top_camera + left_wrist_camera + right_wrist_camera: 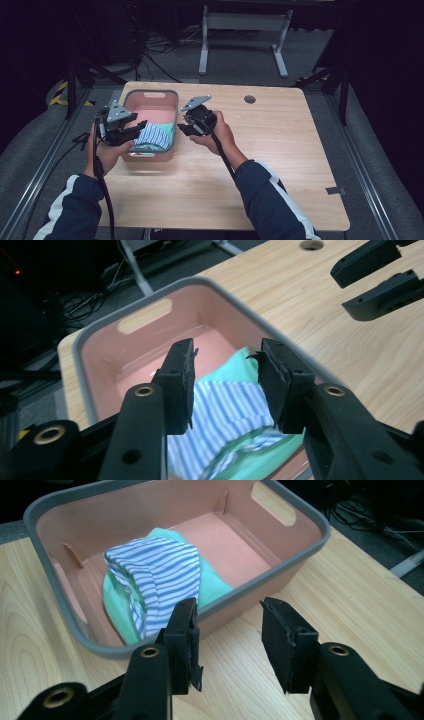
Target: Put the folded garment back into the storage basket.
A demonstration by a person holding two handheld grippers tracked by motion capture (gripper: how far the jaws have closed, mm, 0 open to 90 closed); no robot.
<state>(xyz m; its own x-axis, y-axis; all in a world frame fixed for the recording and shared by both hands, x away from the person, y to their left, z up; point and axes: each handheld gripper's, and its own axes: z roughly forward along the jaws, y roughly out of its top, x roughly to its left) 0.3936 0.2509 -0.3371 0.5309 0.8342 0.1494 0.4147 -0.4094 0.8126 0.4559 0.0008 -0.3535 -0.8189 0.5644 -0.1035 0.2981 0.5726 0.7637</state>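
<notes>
The folded cloth (155, 575), striped blue and white over green, lies in the near end of the pink bin (150, 93) at the counter's (280, 150) left side. Both grippers hang just above it with jaws parted and nothing between them: the left gripper (137, 127) over the bin's near left corner, the right gripper (184, 127) just outside its right wall. The placing step looks done. Next, I'd guess, both hands draw clear without snagging the cloth.
</notes>
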